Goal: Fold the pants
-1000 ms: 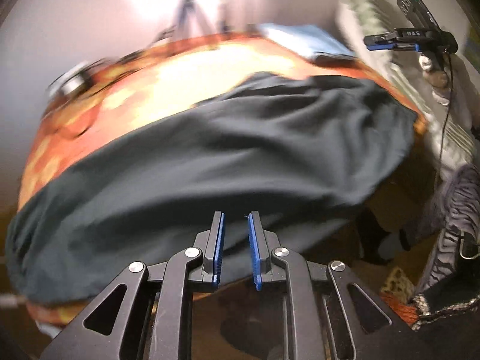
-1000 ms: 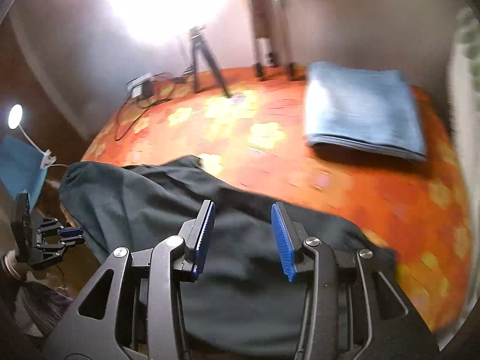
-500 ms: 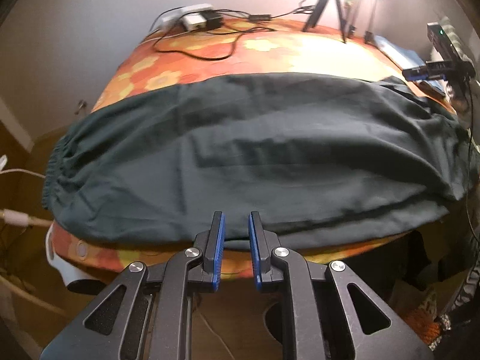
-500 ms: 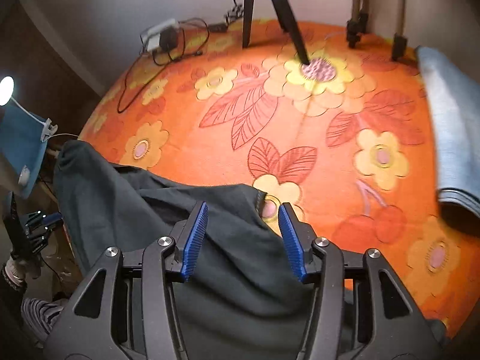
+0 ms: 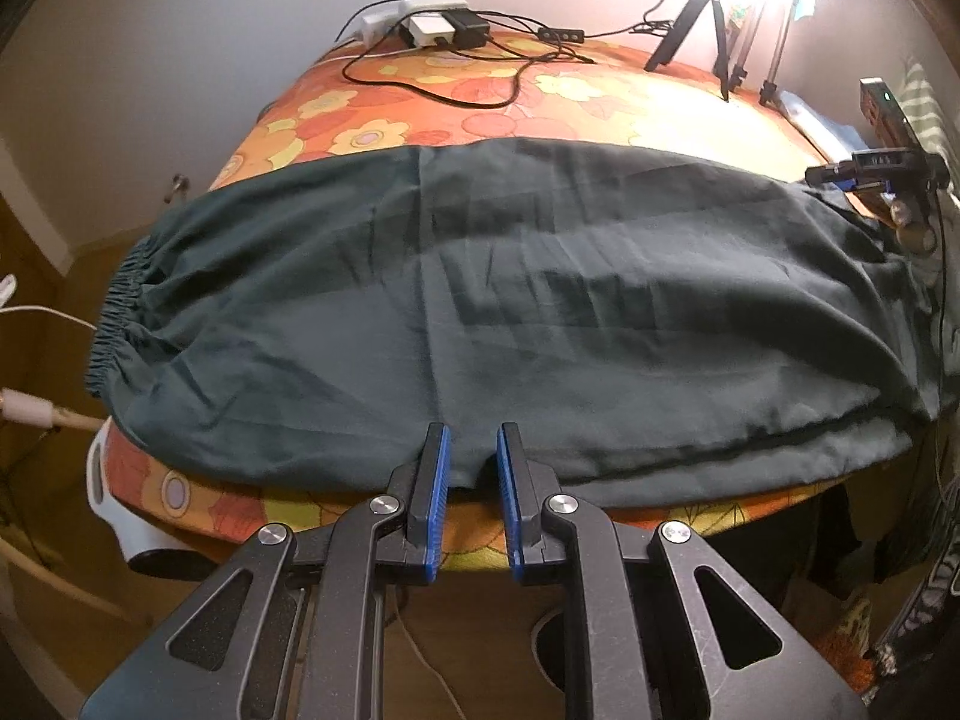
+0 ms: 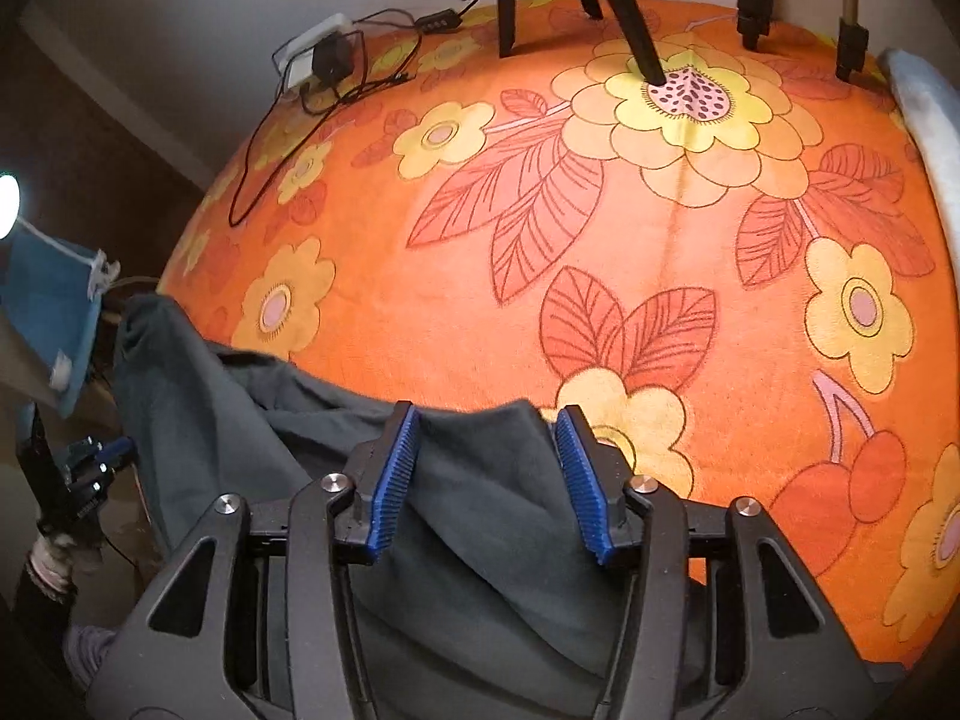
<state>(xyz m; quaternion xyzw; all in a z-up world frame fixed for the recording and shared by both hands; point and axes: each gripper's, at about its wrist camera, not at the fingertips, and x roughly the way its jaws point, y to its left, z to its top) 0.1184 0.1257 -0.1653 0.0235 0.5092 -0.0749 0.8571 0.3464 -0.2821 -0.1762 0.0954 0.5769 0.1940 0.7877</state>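
Note:
Dark green pants (image 5: 540,312) lie spread across the orange flowered table (image 5: 420,96), with the elastic waistband (image 5: 114,312) at the left end. My left gripper (image 5: 474,438) hovers at the pants' near edge, jaws a narrow gap apart with nothing between them. In the right wrist view the pants (image 6: 240,420) reach in from the lower left. My right gripper (image 6: 487,420) stands astride their far corner, jaws closing with the cloth between the pads. In the left wrist view the right gripper (image 5: 840,174) shows at the pants' far right end. The right wrist view catches the left gripper (image 6: 114,450) at the left edge.
A power strip with plugs and black cables (image 5: 432,18) lies at the table's back. Tripod legs (image 6: 636,30) stand on the far side of the table. A folded blue towel (image 6: 930,120) lies at the right edge. White cables hang off the left side.
Both grippers have come down closer to the pants. The right one moved onto the far corner, its jaws widening and then narrowing around the cloth. The left one's gap stayed the same.

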